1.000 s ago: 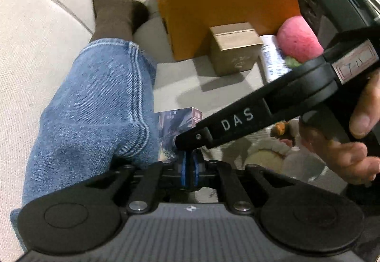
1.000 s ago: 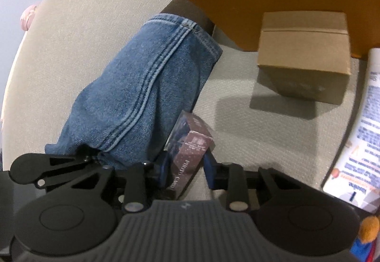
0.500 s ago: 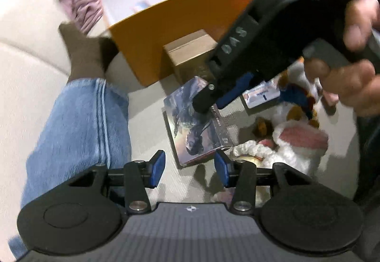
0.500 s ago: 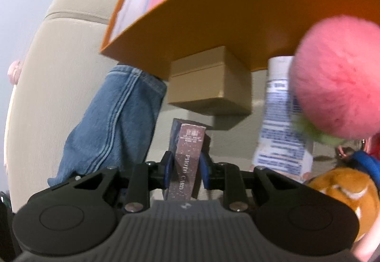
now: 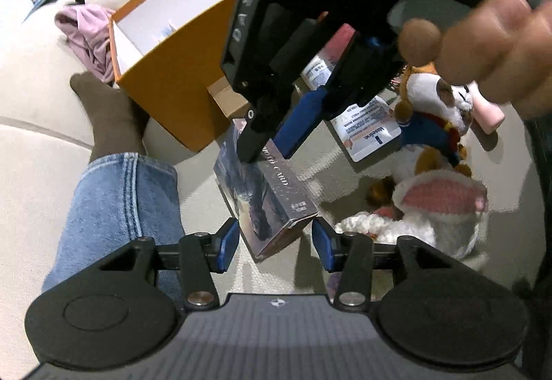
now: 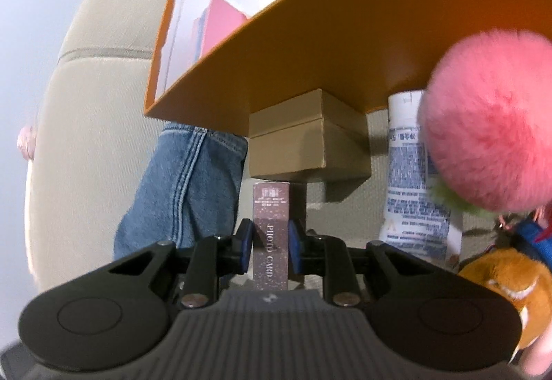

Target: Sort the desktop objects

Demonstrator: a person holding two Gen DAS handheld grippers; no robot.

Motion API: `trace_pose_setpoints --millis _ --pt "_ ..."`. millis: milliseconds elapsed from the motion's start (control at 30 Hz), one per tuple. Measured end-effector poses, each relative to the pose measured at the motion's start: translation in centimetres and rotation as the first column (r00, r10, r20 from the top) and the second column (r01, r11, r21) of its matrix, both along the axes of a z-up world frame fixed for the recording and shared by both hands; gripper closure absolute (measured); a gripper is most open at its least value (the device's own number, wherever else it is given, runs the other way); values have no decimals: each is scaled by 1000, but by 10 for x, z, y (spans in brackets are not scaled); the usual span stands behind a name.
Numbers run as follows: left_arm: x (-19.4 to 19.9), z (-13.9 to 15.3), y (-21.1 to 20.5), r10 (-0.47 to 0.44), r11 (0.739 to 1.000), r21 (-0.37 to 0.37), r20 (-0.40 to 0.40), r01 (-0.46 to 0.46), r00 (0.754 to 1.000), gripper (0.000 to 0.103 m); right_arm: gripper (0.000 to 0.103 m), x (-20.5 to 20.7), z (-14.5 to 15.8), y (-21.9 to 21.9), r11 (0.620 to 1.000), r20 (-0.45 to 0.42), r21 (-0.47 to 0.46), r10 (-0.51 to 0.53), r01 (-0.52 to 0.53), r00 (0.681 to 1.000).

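Observation:
A dark photo card box [image 6: 270, 235] stands edge-on between the blue pads of my right gripper [image 6: 270, 243], whose jaws are closing and pressing on its sides. In the left wrist view the same box [image 5: 265, 204] hangs tilted over the beige cushion, gripped at its far end by the right gripper [image 5: 272, 147]. My left gripper [image 5: 276, 242] is open, its pads apart on either side of the box's near corner and not touching it. The orange storage box [image 6: 310, 69] is just ahead, with flat pink items inside.
A small brown carton [image 6: 303, 138] sits against the orange box [image 5: 172, 97]. A Vaseline packet [image 5: 369, 135], a pink pompom [image 6: 490, 118] and plush toys [image 5: 441, 200] crowd the right. A person's jeans leg [image 5: 117, 207] lies at left.
My left gripper has opened and let go of the photo card box. The right gripper has rolled the box upright and carried it toward the orange box.

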State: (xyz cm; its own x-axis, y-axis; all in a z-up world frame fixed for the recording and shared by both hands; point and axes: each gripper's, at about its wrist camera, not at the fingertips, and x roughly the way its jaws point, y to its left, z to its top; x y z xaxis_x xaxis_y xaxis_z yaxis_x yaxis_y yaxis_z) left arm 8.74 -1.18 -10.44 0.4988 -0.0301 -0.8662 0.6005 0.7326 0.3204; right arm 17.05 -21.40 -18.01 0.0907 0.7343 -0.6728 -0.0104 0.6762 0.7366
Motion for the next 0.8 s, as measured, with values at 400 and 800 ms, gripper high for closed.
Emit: trace_pose_setpoints --millis 400,800 --pt "8 -1 9 73 997 23 51 -75 996 74 89 5 -8 1 999 -106 50 -3 9 994" --pt "1 49 26 109 991 -72 -105 -117 988 77 88 -11 24 25 988 190 -82 144 -130 971"
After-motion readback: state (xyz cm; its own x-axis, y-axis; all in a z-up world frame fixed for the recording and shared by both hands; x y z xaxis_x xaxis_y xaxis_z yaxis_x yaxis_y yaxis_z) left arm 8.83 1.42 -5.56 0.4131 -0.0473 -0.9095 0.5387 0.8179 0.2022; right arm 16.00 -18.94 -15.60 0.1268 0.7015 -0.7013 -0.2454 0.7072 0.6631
